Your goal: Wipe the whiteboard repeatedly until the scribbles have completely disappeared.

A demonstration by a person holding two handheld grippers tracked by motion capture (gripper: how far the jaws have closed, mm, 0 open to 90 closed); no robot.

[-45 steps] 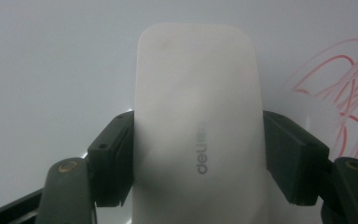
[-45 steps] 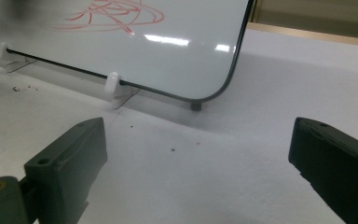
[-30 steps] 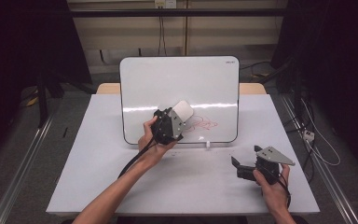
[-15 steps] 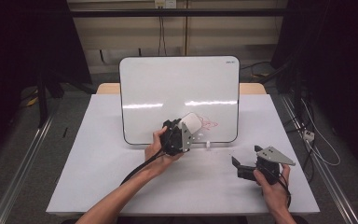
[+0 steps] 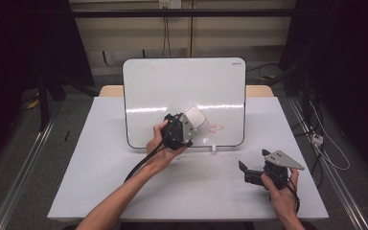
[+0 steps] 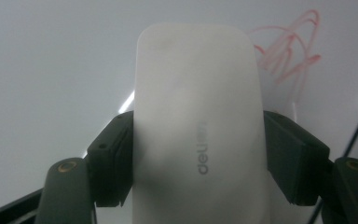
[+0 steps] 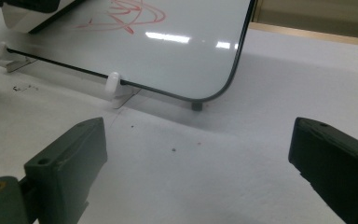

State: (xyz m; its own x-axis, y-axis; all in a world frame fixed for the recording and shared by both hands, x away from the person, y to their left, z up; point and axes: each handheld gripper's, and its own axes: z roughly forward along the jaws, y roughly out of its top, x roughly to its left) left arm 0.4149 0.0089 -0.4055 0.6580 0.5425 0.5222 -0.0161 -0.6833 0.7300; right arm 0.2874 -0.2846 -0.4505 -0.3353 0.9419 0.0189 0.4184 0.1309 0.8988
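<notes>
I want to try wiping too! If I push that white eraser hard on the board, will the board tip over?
Probably not with gentle pushes. The whiteboard leans back on small clips at its bottom edge, so a hard shove might slide or tip it. The eraser looks smooth and stiff, squeezed by the left gripper.

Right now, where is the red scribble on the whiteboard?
In the high view the red scribble sits low on the white whiteboard, just right of the white plastic eraser in the left tool.

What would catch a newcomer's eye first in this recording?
The whiteboard propped upright mid-table, with a red scribble low on its right side. The left gripper presses a white eraser against it beside the scribble, while the right gripper rests open near the table's right edge.
</notes>
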